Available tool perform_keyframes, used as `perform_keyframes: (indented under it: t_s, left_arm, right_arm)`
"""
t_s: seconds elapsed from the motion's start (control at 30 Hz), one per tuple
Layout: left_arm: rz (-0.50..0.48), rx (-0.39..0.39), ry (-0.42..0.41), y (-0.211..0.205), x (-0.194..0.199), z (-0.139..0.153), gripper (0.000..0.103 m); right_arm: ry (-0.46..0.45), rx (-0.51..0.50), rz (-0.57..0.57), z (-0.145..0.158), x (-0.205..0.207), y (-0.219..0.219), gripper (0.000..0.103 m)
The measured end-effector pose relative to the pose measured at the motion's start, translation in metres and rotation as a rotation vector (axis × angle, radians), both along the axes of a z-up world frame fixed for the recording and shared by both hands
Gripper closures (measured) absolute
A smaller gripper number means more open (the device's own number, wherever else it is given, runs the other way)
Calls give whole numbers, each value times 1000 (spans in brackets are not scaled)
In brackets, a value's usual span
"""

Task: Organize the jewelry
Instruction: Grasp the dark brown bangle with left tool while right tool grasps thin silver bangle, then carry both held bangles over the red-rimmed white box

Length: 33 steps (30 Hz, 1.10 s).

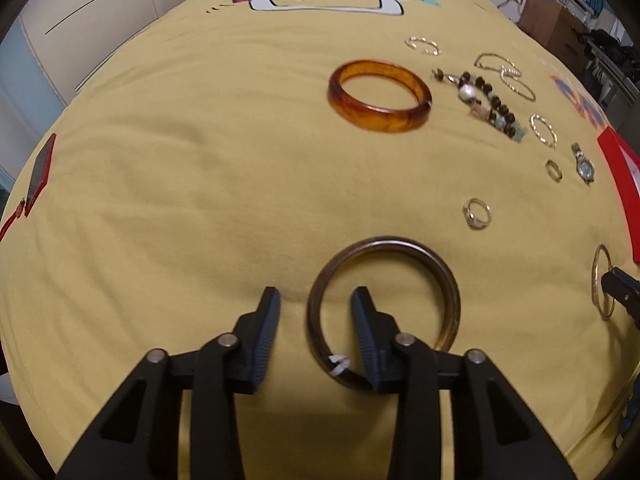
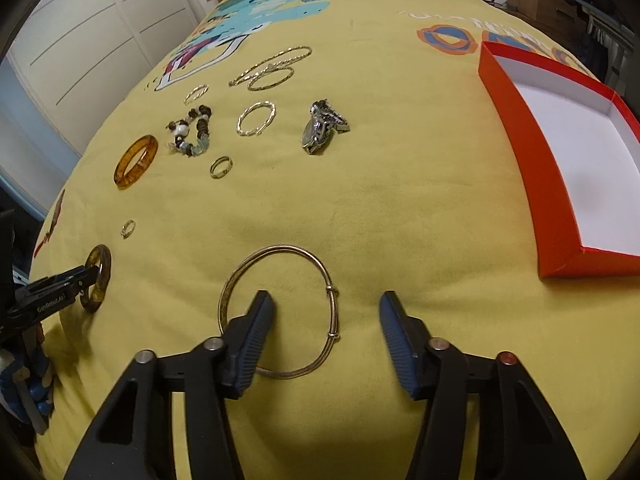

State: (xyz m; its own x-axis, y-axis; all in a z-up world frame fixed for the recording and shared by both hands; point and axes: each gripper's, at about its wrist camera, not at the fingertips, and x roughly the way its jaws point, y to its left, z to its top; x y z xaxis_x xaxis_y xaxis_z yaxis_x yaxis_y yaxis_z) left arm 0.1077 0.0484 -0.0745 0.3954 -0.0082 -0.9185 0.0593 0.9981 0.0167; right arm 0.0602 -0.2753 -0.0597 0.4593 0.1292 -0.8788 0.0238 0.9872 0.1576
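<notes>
Left gripper (image 1: 316, 300) spread astride dark bangle (image 1: 384, 308) rim; right gripper (image 2: 326, 304) spread astride metal bangle (image 2: 280, 312); red box (image 2: 560, 168) far right

One legible mark — small white lettering on the side of the black plastic left gripper (image 2: 86, 276), seen from the right wrist, reading roughly "GenRobot.AI". Large orange-and-blue letters printed on the yellow fabric bedspread (image 2: 360, 208) — cut off, unreadable.

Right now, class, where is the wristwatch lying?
In the right wrist view the wristwatch lies on the yellow bedspread, mid-frame, between a twisted gold bangle on its left and the red box on its right.
</notes>
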Motion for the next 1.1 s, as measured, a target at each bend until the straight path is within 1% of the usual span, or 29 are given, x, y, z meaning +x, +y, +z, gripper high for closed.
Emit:
perform_keyframes:
  t_s: [0.07,0.1,0.13,0.17,0.23,0.3,0.37,0.4,0.43,0.53,0.57,0.63,0.83,1.1]
  left_arm:
    - [-10,11,4,-2,1,-2,74]
    - [-16,16,5,-3,0,-2,75]
    - [-21,19,7,-5,0,-3,78]
    - [-25,17,7,-6,0,-3,85]
    - [-35,17,5,-9,-1,-3,94]
    - [-46,31,-1,-13,-1,-3,95]
    - [-45,29,-6,-13,-2,-1,95]
    - [-42,24,-10,-12,-4,0,95]
    - [-39,19,-15,-11,-6,2,95]
    - [-30,23,-41,-15,-10,8,95]
    - [-25,26,-51,-16,-10,10,95]
    - [-7,18,-72,-12,-12,17,95]
    - [27,-1,-89,-7,-16,25,95]
    - [4,-1,-151,-9,-33,55,95]
  right_arm:
    - [6,-25,16,-3,0,5,63]
    - [8,-41,25,-4,0,8,64]
    - [8,-56,33,-5,0,12,66]
    - [9,-77,44,-7,0,16,68]
    - [11,-108,62,-10,1,22,72]
    - [14,-139,78,-12,4,27,77]
    - [6,-155,84,-12,5,30,88]
    - [2,-157,83,-11,5,30,90]
    - [-2,-157,82,-10,4,30,96]
    - [-22,-135,67,-5,1,26,97]
    - [-38,-114,59,-2,-1,24,97]
    - [-59,-89,48,4,-3,21,97]
    - [-110,-60,43,19,0,29,97]
    - [-201,-33,57,57,-14,45,97]
